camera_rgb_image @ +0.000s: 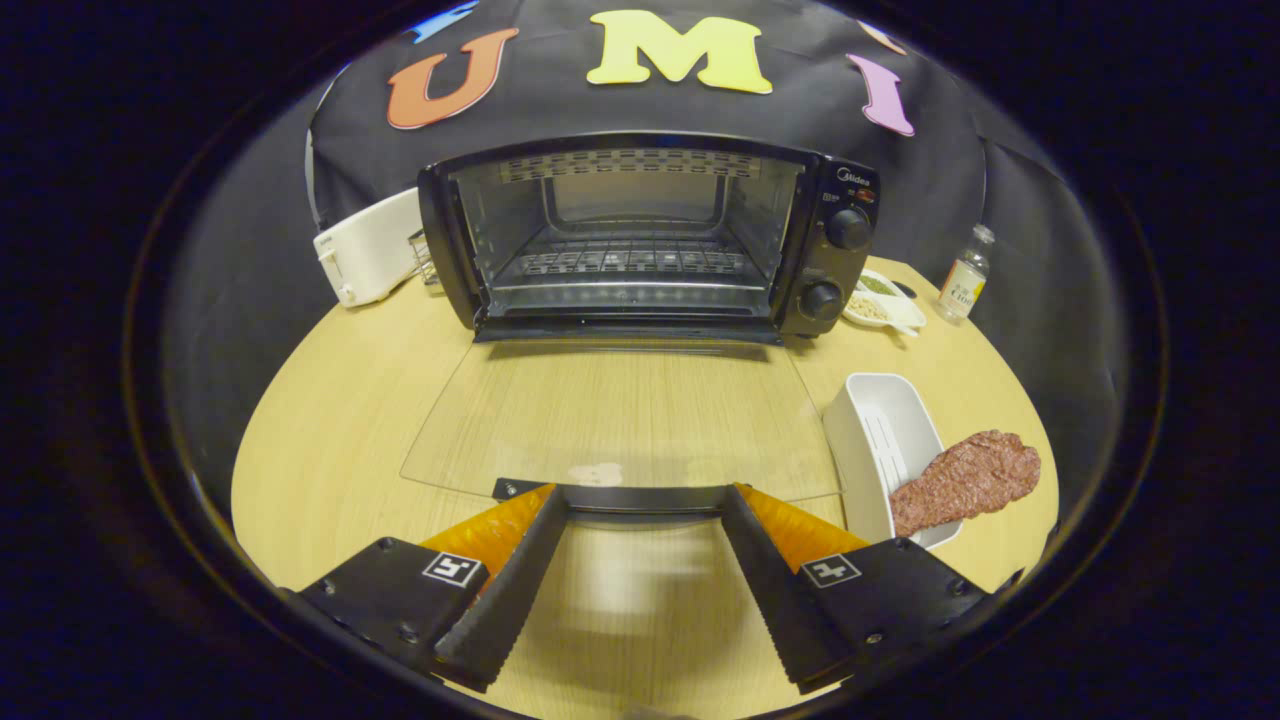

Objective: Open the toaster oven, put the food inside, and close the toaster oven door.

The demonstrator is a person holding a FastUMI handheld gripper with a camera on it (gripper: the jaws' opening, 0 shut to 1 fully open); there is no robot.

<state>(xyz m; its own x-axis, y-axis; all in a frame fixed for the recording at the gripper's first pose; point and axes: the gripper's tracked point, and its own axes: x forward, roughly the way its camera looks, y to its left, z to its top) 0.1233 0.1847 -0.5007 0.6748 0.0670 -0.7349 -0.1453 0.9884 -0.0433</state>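
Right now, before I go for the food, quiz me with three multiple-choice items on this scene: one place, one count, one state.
1. Where is the meat?
A. on the oven rack
B. resting on the white tray, right of the fingers
C. between the fingers

2. How many knobs on the toaster oven?
A. one
B. two
C. four

3. The glass door is:
A. shut
B. half open
C. folded flat down

Key: B, the meat overhangs the tray's rim; B, two round knobs on the side panel; C, the door lies level, its handle between the open fingers of the gripper.

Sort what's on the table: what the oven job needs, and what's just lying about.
Job: toaster oven, glass door folded down; meat in white tray; open tool at door handle.
Lying about: white toaster, bottle, condiment dish.
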